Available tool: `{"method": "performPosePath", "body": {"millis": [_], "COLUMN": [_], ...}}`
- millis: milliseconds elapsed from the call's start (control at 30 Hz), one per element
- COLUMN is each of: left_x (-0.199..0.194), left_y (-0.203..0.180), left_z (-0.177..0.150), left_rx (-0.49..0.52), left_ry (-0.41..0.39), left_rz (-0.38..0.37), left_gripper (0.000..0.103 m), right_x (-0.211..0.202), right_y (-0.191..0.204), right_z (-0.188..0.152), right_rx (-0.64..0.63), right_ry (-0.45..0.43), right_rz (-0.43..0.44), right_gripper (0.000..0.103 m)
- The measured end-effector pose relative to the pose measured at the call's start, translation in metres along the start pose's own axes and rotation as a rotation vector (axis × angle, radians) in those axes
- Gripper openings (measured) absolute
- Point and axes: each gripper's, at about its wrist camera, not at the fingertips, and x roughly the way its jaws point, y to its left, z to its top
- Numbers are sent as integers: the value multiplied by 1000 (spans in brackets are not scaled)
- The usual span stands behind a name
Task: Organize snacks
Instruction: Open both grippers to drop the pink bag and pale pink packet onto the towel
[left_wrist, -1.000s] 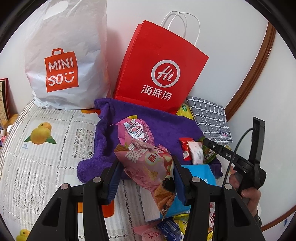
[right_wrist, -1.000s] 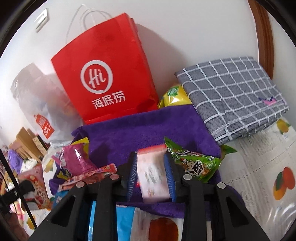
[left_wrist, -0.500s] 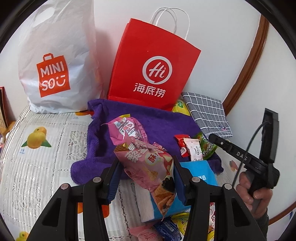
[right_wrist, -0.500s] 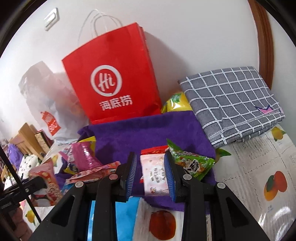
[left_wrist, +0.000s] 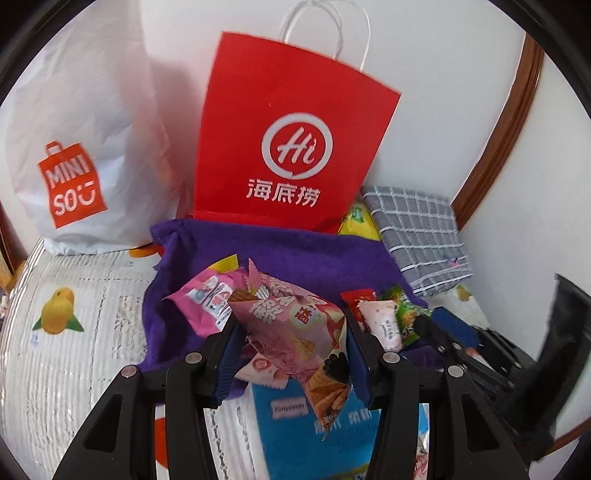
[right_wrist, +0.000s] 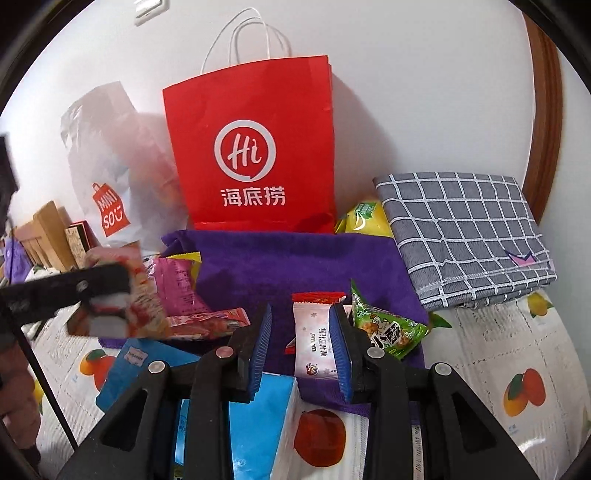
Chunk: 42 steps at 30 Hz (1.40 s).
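My left gripper (left_wrist: 290, 347) is shut on a pink chip bag (left_wrist: 295, 332) and holds it over the near edge of the purple towel (left_wrist: 295, 254). A pink wafer pack (left_wrist: 207, 299) lies on the towel just behind it. My right gripper (right_wrist: 301, 350) is open; a pale pink snack packet (right_wrist: 314, 347) lies on the towel (right_wrist: 288, 266) between the jaws, against the right one. A green triangular snack (right_wrist: 388, 328) and a red packet (right_wrist: 317, 297) lie beside it. The left gripper with the chip bag (right_wrist: 142, 306) shows blurred at the left of the right wrist view.
A red Hi paper bag (left_wrist: 291, 144) and a white Miniso bag (left_wrist: 81, 147) stand against the wall. A folded grey checked cloth (right_wrist: 465, 236) lies at the right, a yellow bag (right_wrist: 365, 218) behind the towel. A blue tissue pack (left_wrist: 314, 424) lies near me.
My right gripper opened, let go of the pale pink packet on the towel and drew back a little. My left gripper carried the chip bag forward over the towel's edge.
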Motion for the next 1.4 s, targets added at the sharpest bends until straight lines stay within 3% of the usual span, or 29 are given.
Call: {"method": "performPosePath", "body": {"millis": [267,400,967,1000,1200,1400], "left_x": [35,57,86,86,81,61], "left_y": [-4,-8,-12,-12,-16,-14], "left_z": [13,13,22,23,26,28], "left_rx": [9,53,51,49,52,18], "left_ry": [63,123,162,159,133,93], "left_rz": [22,83,55,54,49,34], "left_gripper": [48,49,49,50,78,81], "right_x": [0,3,7,7,7,6], "right_y": [-9,-14,-20,-20,-22,-24], "right_z": [1,1,-1,-1,0,0], "right_rx": [39,65,84,86,93,102], "right_ry": [1,12,15,14,14,8], "right_rz": [0,9,-7,-6,-5,-7], "right_gripper": [36,36,36,36,36,36]}}
